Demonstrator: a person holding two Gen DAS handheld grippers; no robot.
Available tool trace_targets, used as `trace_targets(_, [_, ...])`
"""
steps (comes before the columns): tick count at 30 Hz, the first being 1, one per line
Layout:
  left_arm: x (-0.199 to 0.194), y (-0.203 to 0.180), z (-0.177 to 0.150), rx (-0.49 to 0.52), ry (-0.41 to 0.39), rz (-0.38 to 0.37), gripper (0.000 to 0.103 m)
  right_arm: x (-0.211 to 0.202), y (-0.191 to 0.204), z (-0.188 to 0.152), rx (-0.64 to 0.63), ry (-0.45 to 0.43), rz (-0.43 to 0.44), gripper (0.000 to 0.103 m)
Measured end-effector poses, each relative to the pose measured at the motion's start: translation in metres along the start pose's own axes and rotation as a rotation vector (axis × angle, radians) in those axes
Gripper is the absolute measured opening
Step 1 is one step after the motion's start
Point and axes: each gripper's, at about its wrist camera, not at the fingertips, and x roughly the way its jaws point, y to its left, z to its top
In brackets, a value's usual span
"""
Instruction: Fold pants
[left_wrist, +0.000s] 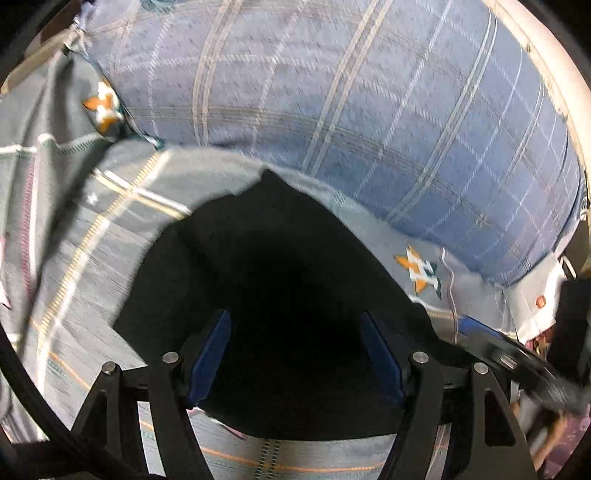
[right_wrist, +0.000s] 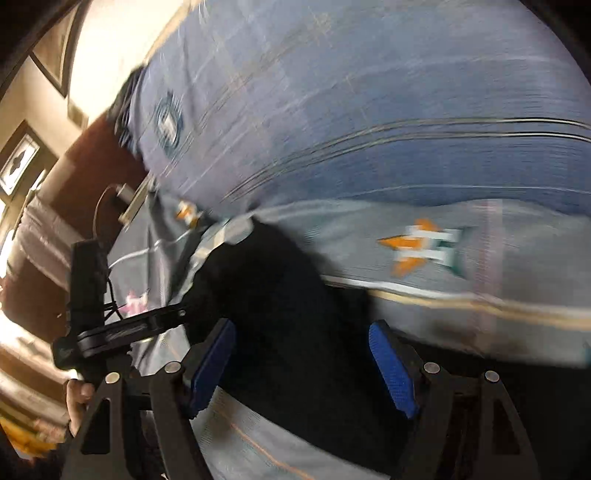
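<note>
Two covers take up most of what I see: a blue plaid sheet (left_wrist: 369, 110) over the far part of the bed, and a grey blanket (left_wrist: 92, 258) with thin cream and orange stripes over the near part. Small orange, white and teal star motifs (left_wrist: 419, 271) are dotted over the grey blanket. The black pants (left_wrist: 280, 266) lie on the grey blanket toward the bed's near edge, their far end tapering to a point that almost reaches the seam where the grey meets the blue plaid.

My left gripper (left_wrist: 295, 354) hangs above the near part of the pants with its blue pads (left_wrist: 210, 354) spread wide; nothing is pinched between them and they look clear of the cloth. My right gripper (right_wrist: 304, 363) is likewise released over the dark fabric, its blue pads (right_wrist: 393, 369) well apart and holding nothing. In the right wrist view the picture is smeared, and the left gripper's black frame shows at the left edge with my hand (right_wrist: 79, 400) around its handle. Beyond the bed's left edge are a brown wall and framed pictures (right_wrist: 20, 162).
</note>
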Motion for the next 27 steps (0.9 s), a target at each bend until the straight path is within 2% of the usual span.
trace_targets(2, [-0.004,0.009,0.001,-0.009,-0.005,0.019,0.073,0.035,-0.001,0.024,0.000,0.080,0.010,0.078])
trace_targets(6, [0.001,0.030,0.003,-0.083,0.039,-0.013,0.073,0.096,-0.014,0.057,0.028,0.189,0.005,0.076])
trace_targets(7, [0.003,0.034,0.003,-0.102,0.047,-0.016,0.073,0.110,-0.016,0.061,0.025,0.232,0.017,0.070])
trace_targets(8, [0.003,0.039,0.003,-0.123,0.051,-0.017,0.073,0.116,-0.021,0.061,0.030,0.251,0.014,0.056])
trace_targets(9, [0.003,0.040,0.004,-0.132,0.057,-0.020,0.073,0.120,-0.024,0.060,0.044,0.259,0.010,0.048])
trace_targets(11, [0.002,0.041,0.004,-0.137,0.060,-0.039,0.073,0.123,-0.021,0.057,0.049,0.272,0.039,0.010])
trace_targets(15, [-0.007,0.037,0.007,-0.141,0.033,-0.087,0.073,0.094,0.010,0.045,-0.047,0.186,0.019,0.008])
trace_targets(19, [-0.013,0.033,0.006,-0.139,0.012,-0.129,0.074,0.065,0.054,0.010,-0.157,0.122,-0.009,0.008])
trace_targets(23, [-0.008,0.027,-0.002,-0.144,0.036,-0.213,0.074,0.052,0.080,-0.023,-0.181,0.055,-0.040,0.008])
trace_targets(25, [-0.005,0.025,-0.008,-0.158,0.053,-0.279,0.074,0.050,0.087,-0.038,-0.191,0.015,-0.055,0.008])
trace_targets(27, [-0.001,0.023,-0.011,-0.160,0.064,-0.293,0.074,0.056,0.089,-0.046,-0.183,0.015,-0.037,0.008])
